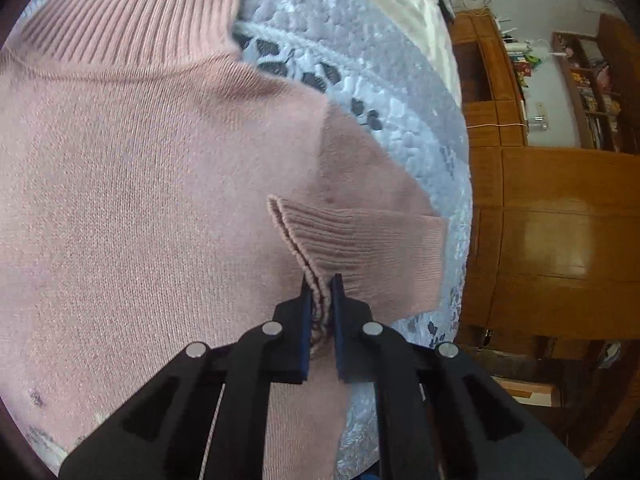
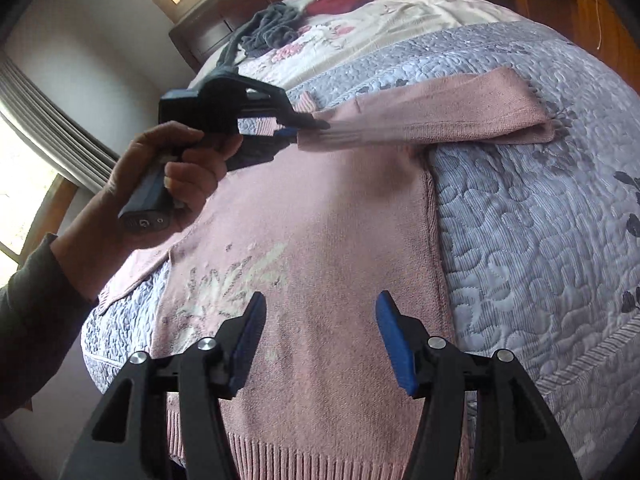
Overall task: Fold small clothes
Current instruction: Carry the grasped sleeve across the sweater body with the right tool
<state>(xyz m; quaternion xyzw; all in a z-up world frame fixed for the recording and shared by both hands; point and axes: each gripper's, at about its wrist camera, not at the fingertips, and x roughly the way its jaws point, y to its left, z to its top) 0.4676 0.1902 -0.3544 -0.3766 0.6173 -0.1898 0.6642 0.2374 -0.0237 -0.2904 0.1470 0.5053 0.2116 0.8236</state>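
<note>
Window (image 2: 24,184) daylight, blown out; fisheye-warped edges; sleeve (image 2: 400,128) motion-blurred.

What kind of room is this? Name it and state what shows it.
Most likely a home bedroom. A pink sweater lies on a bed with a quilted lavender bedspread and a dark wooden headboard; wooden cabinets and cluttered shelves stand beside it.

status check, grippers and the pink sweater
Left gripper shut on sleeve cuff, folding it over pink sweater. Right gripper open, above the hem, holding nothing. Nothing in the way on the quilt.
</note>
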